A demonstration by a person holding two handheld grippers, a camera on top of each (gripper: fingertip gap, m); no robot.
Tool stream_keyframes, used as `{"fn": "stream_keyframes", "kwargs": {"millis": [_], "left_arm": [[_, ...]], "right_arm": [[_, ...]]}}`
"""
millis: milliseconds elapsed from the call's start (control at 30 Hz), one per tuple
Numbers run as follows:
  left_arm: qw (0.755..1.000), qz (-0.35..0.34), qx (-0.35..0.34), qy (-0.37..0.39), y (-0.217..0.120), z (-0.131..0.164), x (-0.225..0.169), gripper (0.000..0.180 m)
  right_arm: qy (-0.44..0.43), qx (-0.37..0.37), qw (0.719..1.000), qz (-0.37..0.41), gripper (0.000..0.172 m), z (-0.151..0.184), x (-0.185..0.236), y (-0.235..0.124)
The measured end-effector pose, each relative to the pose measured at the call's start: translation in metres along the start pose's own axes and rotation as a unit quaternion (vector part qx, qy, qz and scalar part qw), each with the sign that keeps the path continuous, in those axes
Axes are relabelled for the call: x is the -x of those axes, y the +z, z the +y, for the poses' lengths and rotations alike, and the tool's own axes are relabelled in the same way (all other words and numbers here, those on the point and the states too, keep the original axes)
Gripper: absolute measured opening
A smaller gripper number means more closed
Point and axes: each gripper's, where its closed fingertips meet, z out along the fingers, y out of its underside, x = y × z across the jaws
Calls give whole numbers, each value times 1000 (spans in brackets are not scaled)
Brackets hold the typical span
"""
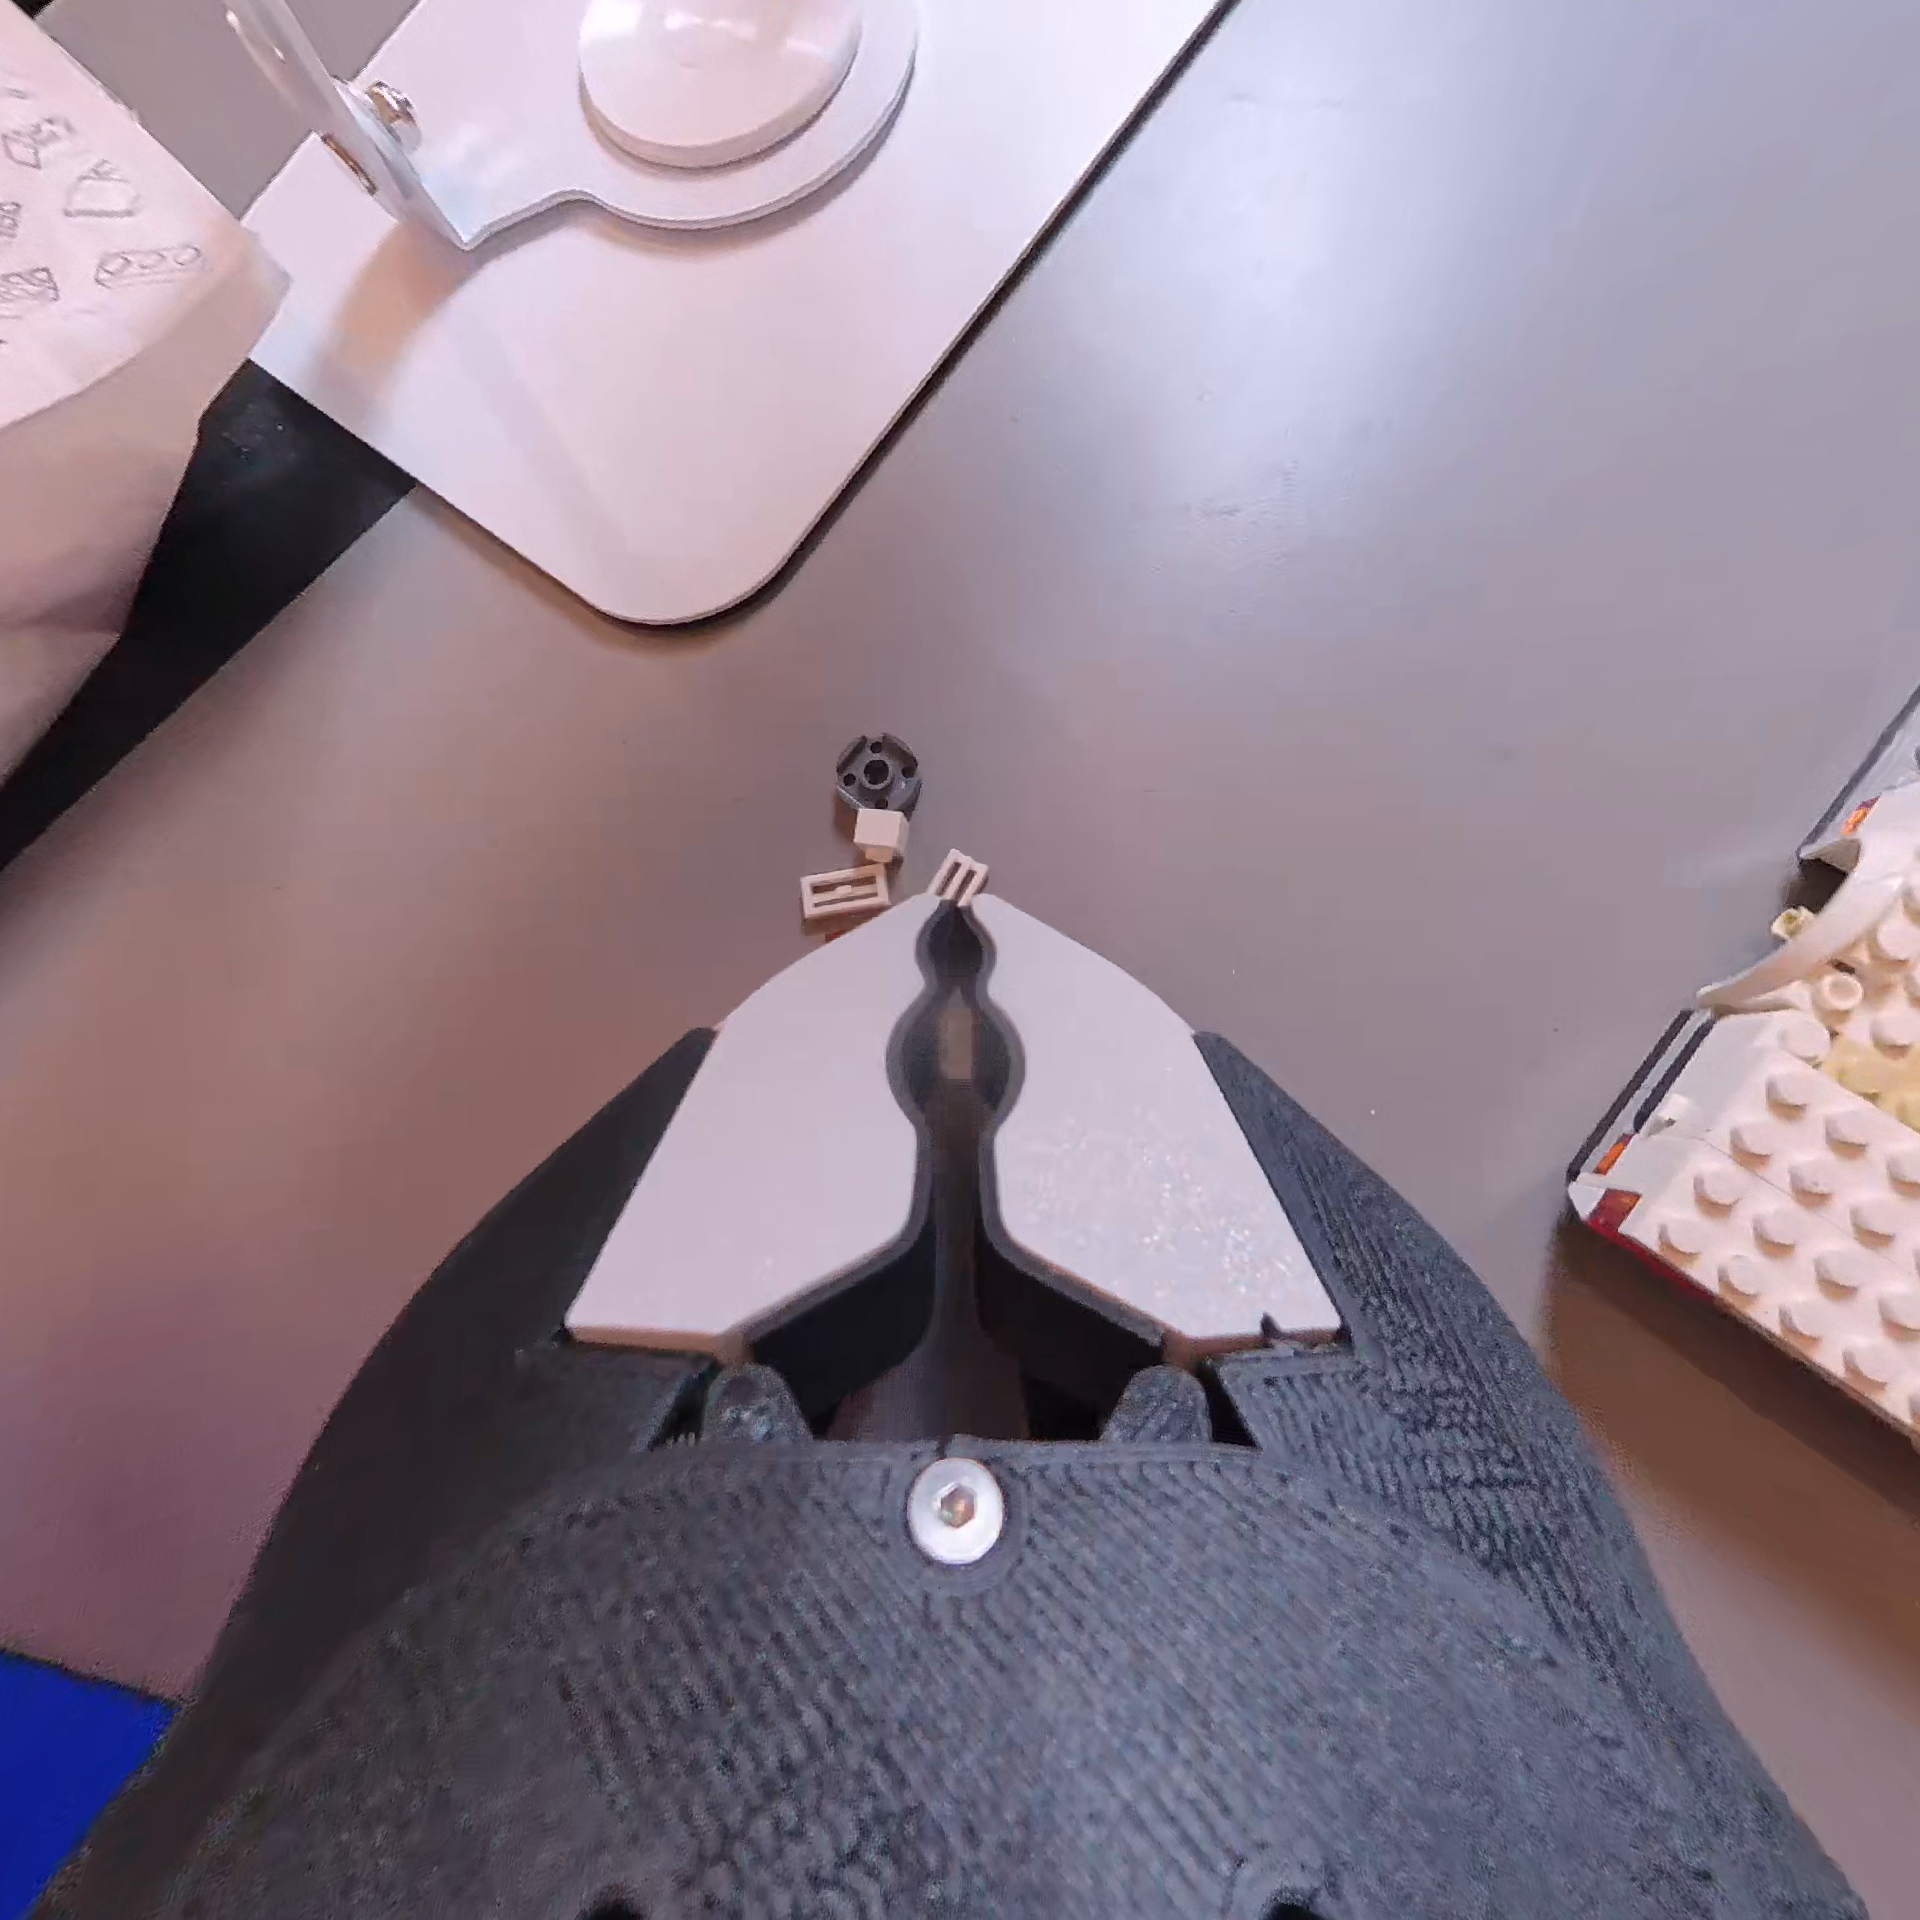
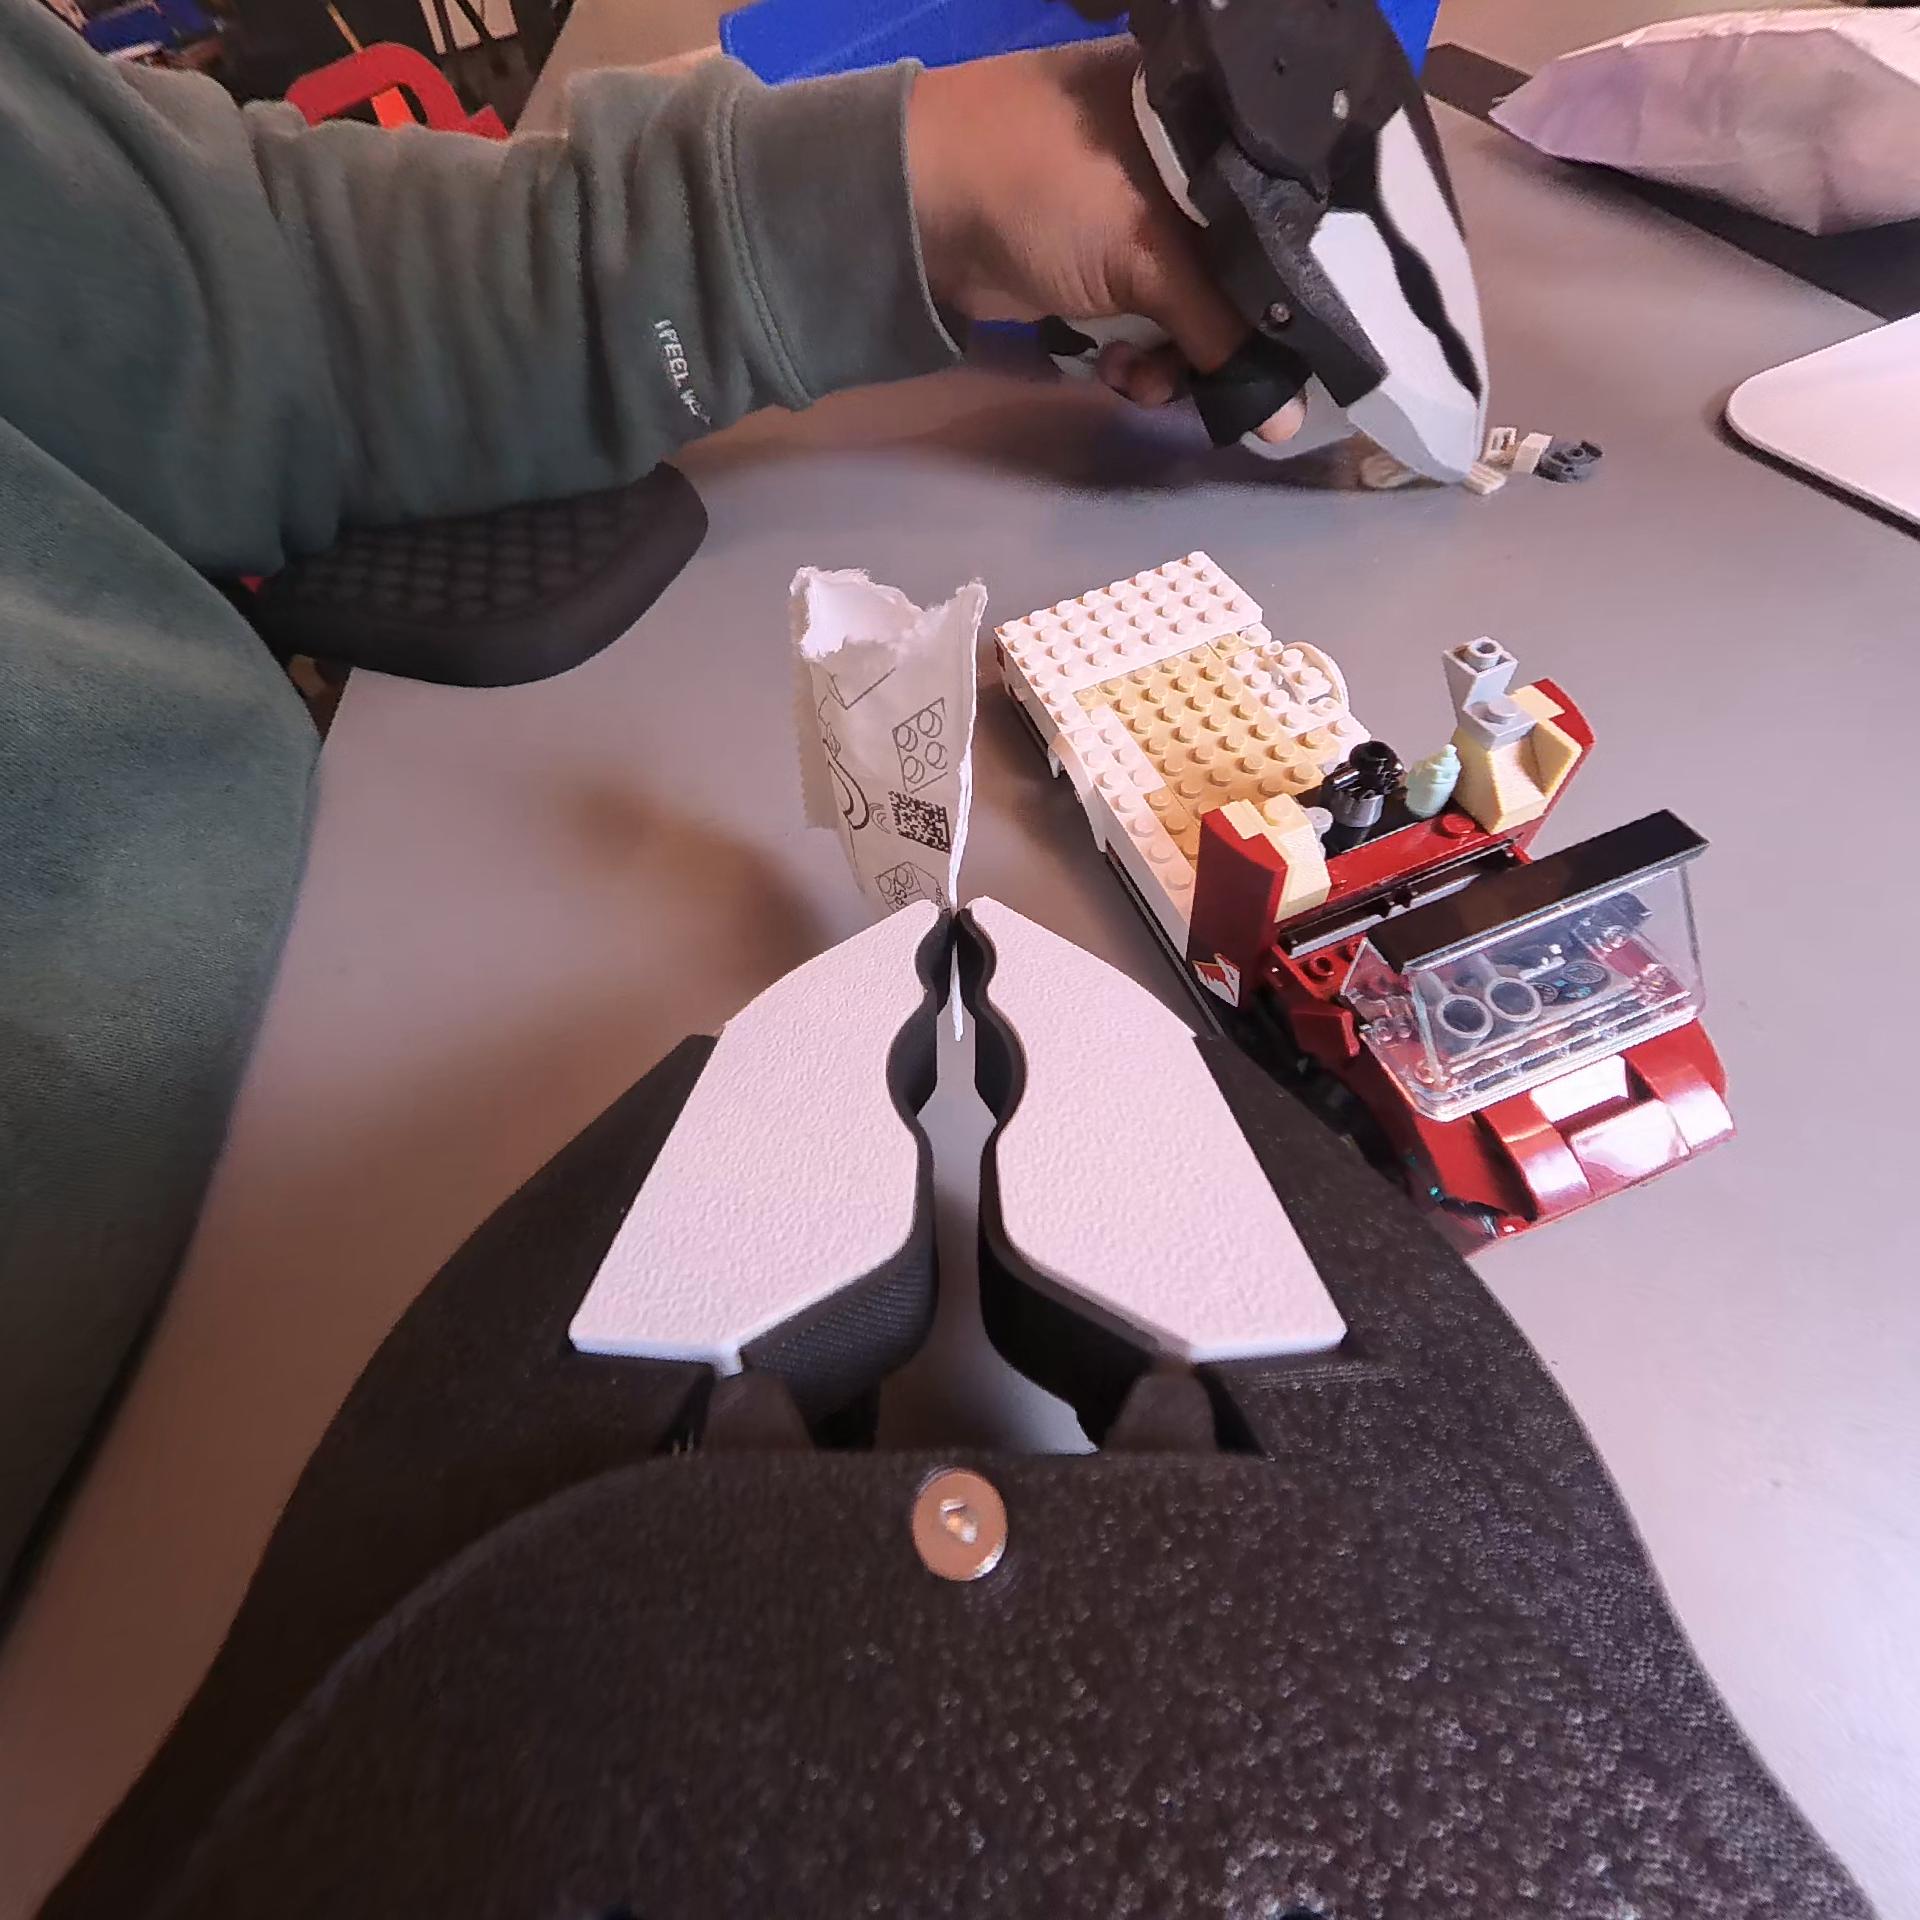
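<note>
We see the left tool [image 1: 954, 902] closed, its tips pinching a small white grille piece [image 1: 958, 875] low over the desk [image 1: 1351, 520] (a dark round piece [image 1: 879, 775] lies just beyond); the right tool [image 2: 954, 916] grips a torn white paper bag [image 2: 894, 727] by its edge, left of the red-and-white brick car [image 2: 1351, 883]

Light: bright, soft, warm tint
Glare: sheen on table [image 1: 1351, 416]
Blur: sleeve [image 2: 416, 260] soft
Edges: wide-angle bending
</note>
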Motion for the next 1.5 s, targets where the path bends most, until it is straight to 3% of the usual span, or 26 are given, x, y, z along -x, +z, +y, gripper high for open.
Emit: {"fn": "stream_keyframes", "kwargs": {"millis": [233, 333, 433, 633, 767, 867, 967, 1033, 1133, 1300, 1500], "left_arm": [[999, 8, -29, 9, -20, -3, -3, 0], [1000, -3, -20, 0, -30, -2, 1, 20], [999, 12, 41, -10, -26, 22, 0, 40], [997, 66, 28, -35, -22, 27, -7, 15], [998, 68, 10, -3, -21, 24, -10, 14], [989, 127, -68, 26, -41, -6, -40, 14], [955, 223, -161, 113, -94, -47, -109, 14], [931, 266, -179, 174, -118, -54, -153, 14], [912, 286, -174, 237, -127, -51, -193, 14], [913, 282, -134, 263, -112, -37, -206, 15], [912, 292, -145, 250, -116, -40, -203, 23]], "right_arm": [[-2, 1, 1000, 1, 1, 0, 0, 0], [-2, 2, 1000, 0, 1, 1, 1, 0], [-3, 2, 1000, -1, 1, 1, 1, 1], [-3, 3, 1000, -1, 1, 1, 1, 1], [-5, 2, 1000, 0, 1, 1, 1, 1], [-6, 3, 1000, 6, 1, 1, 0, 1], [2, 5, 1000, 18, 1, 2, -6, 0], [11, 2, 1000, 18, 1, 1, -8, 0], [16, -2, 1000, 21, 1, 0, -9, -1], [10, 1, 1000, 23, 1, 1, -9, -1], [11, 0, 1000, 21, 1, 1, -8, 0]]}}
